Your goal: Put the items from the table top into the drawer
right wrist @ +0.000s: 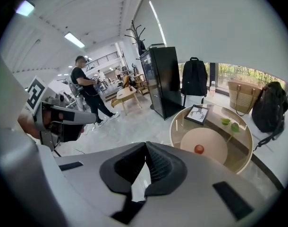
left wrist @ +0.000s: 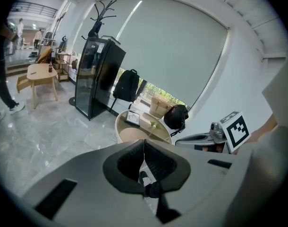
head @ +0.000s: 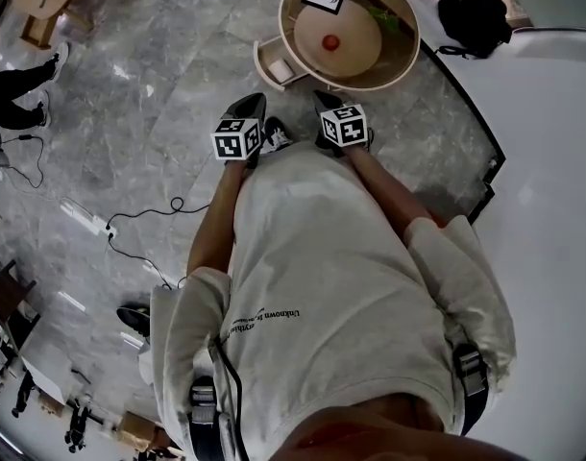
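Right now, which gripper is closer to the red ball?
Right. The right gripper faces the red ball; the left gripper sits farther off, to its left.

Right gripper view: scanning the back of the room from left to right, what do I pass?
standing person → black cabinet → black backpack → woven basket → black bag

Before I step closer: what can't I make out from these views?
- Drawer: head view only, contents too small to identify.
- Green items: right gripper view, too small to identify.
- Red round item: on the glass top or beneath it, unclear in any view.
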